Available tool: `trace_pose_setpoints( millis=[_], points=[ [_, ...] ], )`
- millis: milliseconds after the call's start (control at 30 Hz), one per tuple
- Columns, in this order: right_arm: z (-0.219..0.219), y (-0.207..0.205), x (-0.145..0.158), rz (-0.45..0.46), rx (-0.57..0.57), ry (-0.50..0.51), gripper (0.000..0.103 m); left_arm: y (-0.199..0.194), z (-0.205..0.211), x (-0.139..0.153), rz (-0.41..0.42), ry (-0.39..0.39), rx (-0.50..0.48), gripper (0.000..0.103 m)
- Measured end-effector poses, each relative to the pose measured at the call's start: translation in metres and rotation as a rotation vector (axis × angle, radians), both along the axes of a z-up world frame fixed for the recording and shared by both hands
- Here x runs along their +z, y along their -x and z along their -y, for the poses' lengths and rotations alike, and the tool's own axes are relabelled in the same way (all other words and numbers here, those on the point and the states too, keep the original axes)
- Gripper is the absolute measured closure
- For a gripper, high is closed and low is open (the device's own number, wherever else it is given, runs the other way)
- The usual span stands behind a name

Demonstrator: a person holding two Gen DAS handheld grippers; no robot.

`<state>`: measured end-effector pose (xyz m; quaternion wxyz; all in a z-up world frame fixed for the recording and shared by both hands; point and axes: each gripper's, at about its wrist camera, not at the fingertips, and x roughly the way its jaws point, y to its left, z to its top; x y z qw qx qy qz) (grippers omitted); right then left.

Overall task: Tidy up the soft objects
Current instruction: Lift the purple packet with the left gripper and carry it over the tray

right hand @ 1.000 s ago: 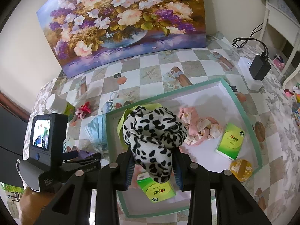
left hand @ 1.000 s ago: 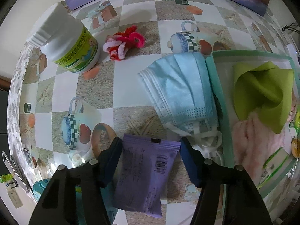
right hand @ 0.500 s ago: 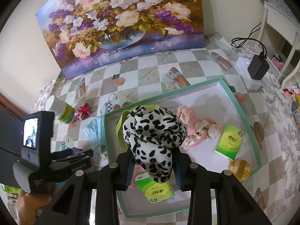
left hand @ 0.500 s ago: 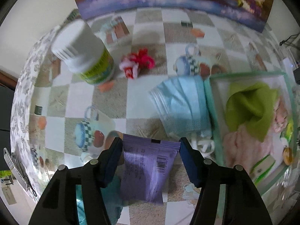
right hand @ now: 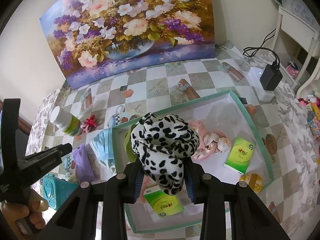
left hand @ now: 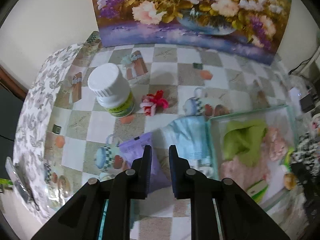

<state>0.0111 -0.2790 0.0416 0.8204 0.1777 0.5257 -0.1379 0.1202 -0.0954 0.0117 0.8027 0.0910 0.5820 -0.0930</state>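
My right gripper (right hand: 163, 172) is shut on a black-and-white spotted cloth (right hand: 164, 140), held above the green-rimmed tray (right hand: 252, 120). The tray holds a lime cloth (left hand: 246, 140), pink cloths (right hand: 212, 142) and two green tissue packs (right hand: 240, 154). My left gripper (left hand: 160, 152) is raised above the table, its jaws nearly closed and empty. A purple packet (left hand: 140, 146) lies on the table below it. A blue face mask (left hand: 188, 134) lies beside the tray's left wall. A red and pink scrunchie (left hand: 154, 102) lies next to a white bottle (left hand: 112, 92).
A flower painting (right hand: 128, 26) leans on the back wall. A teal box (right hand: 54, 190) sits at the front left. A black charger (right hand: 271, 78) on a white block stands at the right. A round yellow item (right hand: 251, 182) lies at the tray's front right.
My left gripper let go of the purple packet, rose and tilted up, and its jaws narrowed. The packet now lies on the table. The right gripper holds steady.
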Motion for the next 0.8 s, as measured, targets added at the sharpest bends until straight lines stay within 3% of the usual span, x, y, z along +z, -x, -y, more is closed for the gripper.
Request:
trace_pose_setpoints(
  millis=[33,100,167,400,600,733,800],
  points=[
    [0.000,0.000,-0.001,-0.002,0.001,0.000,0.066,-0.002,-0.001,-0.006,-0.008,-0.027,0.001,0.080],
    [0.000,0.000,-0.002,-0.005,0.000,-0.002,0.066,-0.007,-0.005,-0.018,-0.038,-0.055,0.040,0.044],
    [0.001,-0.001,-0.003,-0.007,0.001,-0.003,0.066,-0.014,-0.010,-0.029,-0.069,-0.056,0.076,0.033],
    [0.011,-0.001,-0.009,-0.018,-0.024,-0.008,0.066,-0.038,-0.009,-0.072,-0.206,-0.159,0.083,0.030],
    [0.017,0.001,-0.006,-0.001,-0.035,-0.024,0.066,-0.048,-0.021,-0.097,-0.311,-0.126,0.133,0.026],
    [0.019,0.002,-0.005,0.006,-0.038,-0.035,0.066,-0.052,-0.025,-0.097,-0.308,-0.090,0.157,0.027],
    [0.019,0.002,-0.004,0.010,-0.038,-0.039,0.066,-0.050,-0.023,-0.097,-0.312,-0.048,0.153,0.038]
  ],
)
